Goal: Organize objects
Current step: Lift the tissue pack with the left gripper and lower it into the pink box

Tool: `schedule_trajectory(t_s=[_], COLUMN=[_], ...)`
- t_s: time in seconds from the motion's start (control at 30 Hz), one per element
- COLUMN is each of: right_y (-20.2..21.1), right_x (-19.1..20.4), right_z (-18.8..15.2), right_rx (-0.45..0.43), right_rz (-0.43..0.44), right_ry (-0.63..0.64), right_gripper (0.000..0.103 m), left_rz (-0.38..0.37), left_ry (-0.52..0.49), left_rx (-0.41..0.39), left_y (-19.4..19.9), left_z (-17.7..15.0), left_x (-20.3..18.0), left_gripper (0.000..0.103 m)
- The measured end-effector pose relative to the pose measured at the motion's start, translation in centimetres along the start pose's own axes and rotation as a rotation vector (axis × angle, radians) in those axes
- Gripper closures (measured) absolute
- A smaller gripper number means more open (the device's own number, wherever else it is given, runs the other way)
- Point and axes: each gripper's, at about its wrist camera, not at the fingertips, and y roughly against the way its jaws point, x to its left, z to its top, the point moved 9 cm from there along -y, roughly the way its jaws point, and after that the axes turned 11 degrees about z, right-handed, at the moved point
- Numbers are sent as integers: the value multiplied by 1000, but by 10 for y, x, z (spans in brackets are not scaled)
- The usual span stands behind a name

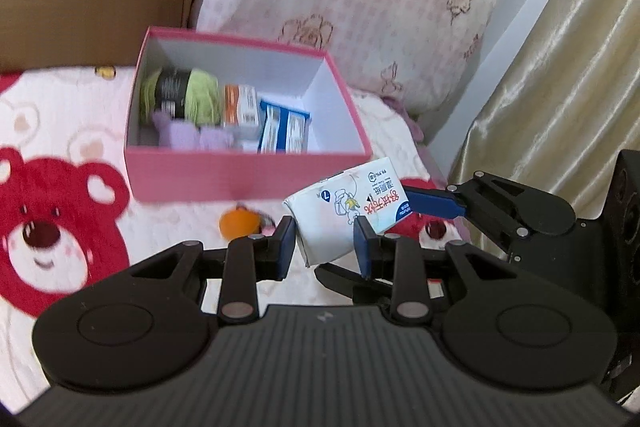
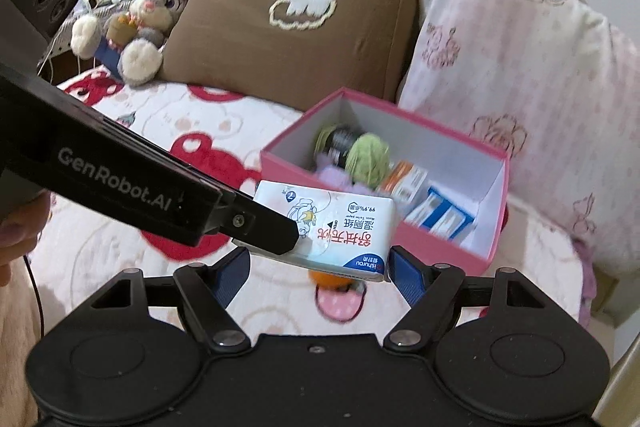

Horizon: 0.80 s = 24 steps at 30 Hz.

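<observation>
A white pack of wet wipes point(image 1: 348, 211) with red lettering is held above the bed, in front of the pink box point(image 1: 248, 171). My left gripper point(image 1: 325, 247) is shut on the pack's near end. My right gripper point(image 2: 318, 267) is open, its blue pads on either side of the pack point(image 2: 332, 227) without pressing it; one of its fingers point(image 1: 434, 203) shows at the pack's right end in the left wrist view. The pink box point(image 2: 420, 247) holds green yarn point(image 1: 200, 95), a purple cloth point(image 1: 188, 137) and small cartons point(image 1: 284, 127).
A small orange object point(image 1: 238, 223) lies on the bear-print blanket point(image 1: 60, 227) in front of the box. A brown pillow point(image 2: 296, 23) and a pink pillow point(image 2: 512, 67) lean behind the box. A plush rabbit point(image 2: 140, 23) sits far left. A gold curtain point(image 1: 560, 67) hangs right.
</observation>
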Motion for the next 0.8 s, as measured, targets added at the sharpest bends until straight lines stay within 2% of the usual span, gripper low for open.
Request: schedule_trajectory(t_s=[0.23, 0.43, 0.63, 0.8], right_y=[-8, -41, -89, -127], right_x=[-24, -58, -92, -121], right_z=[41, 64, 63, 45], right_rx=[-41, -16, 70, 133], right_rz=[0, 21, 48, 70], right_ry=[-19, -64, -134, -241], right_gripper=[22, 26, 39, 43], left_rz=[17, 47, 94, 124], left_ry=[22, 63, 105, 130], left_rx=[-15, 55, 99, 147], left_y=[-11, -61, -112, -156], left_z=[53, 83, 93, 89], left_x=[6, 25, 46, 55], left_gripper=[74, 74, 74, 74])
